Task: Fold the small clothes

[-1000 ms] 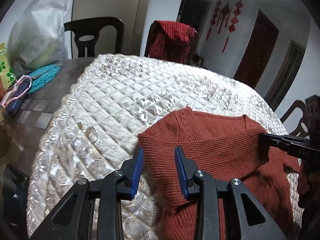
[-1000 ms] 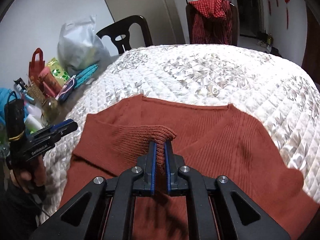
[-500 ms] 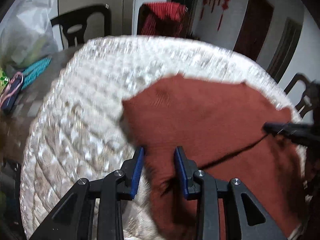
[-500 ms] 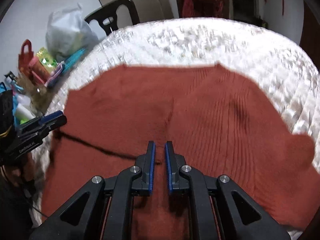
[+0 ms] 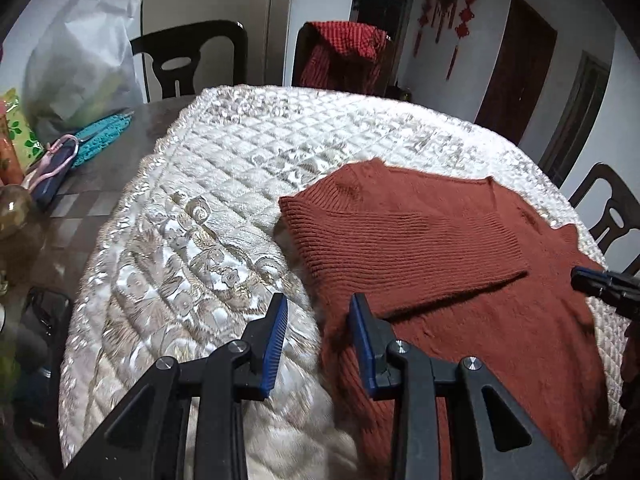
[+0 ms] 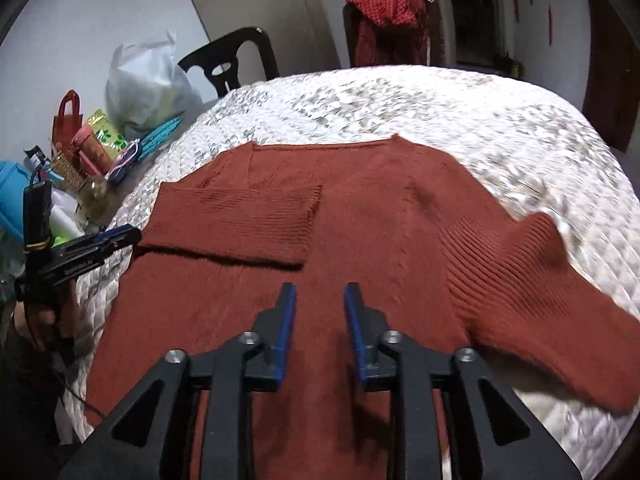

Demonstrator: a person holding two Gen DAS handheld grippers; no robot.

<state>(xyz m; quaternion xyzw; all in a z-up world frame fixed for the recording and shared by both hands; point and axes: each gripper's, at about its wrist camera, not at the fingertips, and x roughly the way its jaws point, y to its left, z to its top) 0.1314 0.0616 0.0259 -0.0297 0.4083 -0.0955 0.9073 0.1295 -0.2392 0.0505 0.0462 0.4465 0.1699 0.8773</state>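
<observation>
Rust-red ribbed sweater [image 6: 360, 216] lies flat on the quilted white cover [image 5: 208, 208], one sleeve [image 6: 236, 224] folded across the chest, the other sleeve [image 6: 532, 276] spread out sideways. Right gripper [image 6: 320, 316] jaws have just been opening, nothing between them, above the sweater body. Left gripper [image 5: 320, 332] parted, empty, at the sweater's edge.

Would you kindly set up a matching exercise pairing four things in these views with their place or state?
Things:
1. sweater
2. left sleeve
3. right sleeve
4. red cloth

States:
A. draped over a chair back
B. folded across the chest
C. spread out sideways on the quilt
D. lying flat on the quilt

Pairs: 1-D, 2-B, 3-C, 4-A
</observation>
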